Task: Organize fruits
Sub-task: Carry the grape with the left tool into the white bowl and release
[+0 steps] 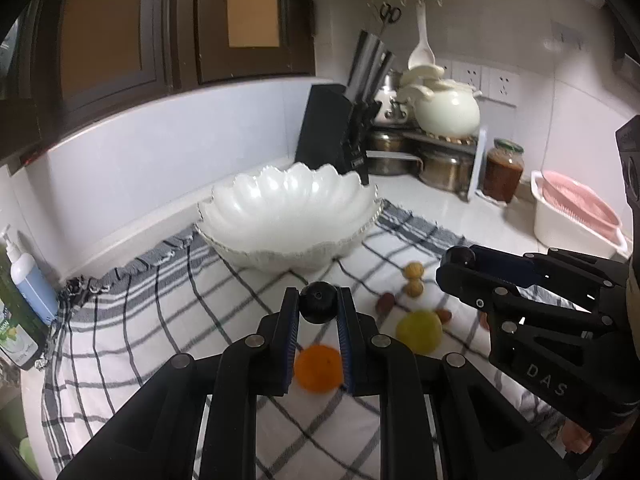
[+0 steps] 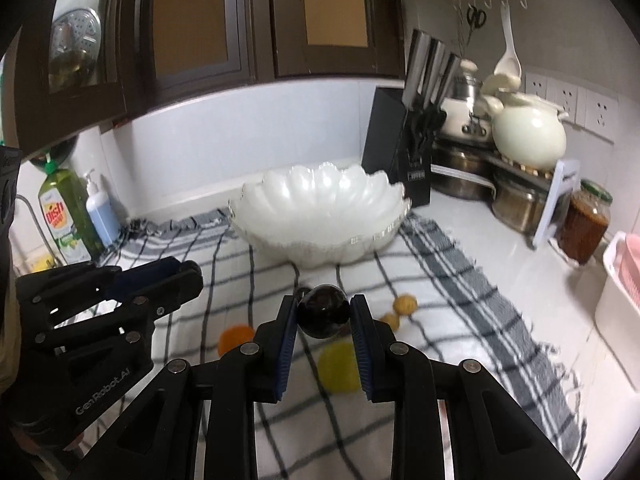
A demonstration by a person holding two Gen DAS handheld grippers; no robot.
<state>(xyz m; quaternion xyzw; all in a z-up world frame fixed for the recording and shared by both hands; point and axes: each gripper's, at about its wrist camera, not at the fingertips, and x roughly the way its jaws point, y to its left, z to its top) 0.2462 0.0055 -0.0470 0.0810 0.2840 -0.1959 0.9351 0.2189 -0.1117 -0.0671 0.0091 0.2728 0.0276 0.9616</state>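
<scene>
Fruits are split between the two grippers and the checked cloth. The left gripper is clamped on one small dark round fruit; the right gripper is clamped on a second, larger dark fruit. Both are held clear above the cloth, short of the white scalloped bowl, which appears empty.

Procedure, as judged: carry each fruit over the bowl rim, lower it close to the bowl floor, then part the jaws. Keep the two grippers apart over the bowl to avoid contact.

Count on the cloth: one orange, one yellow-green fruit, two small tan fruits, at least two small reddish ones. In the grippers: two.
</scene>
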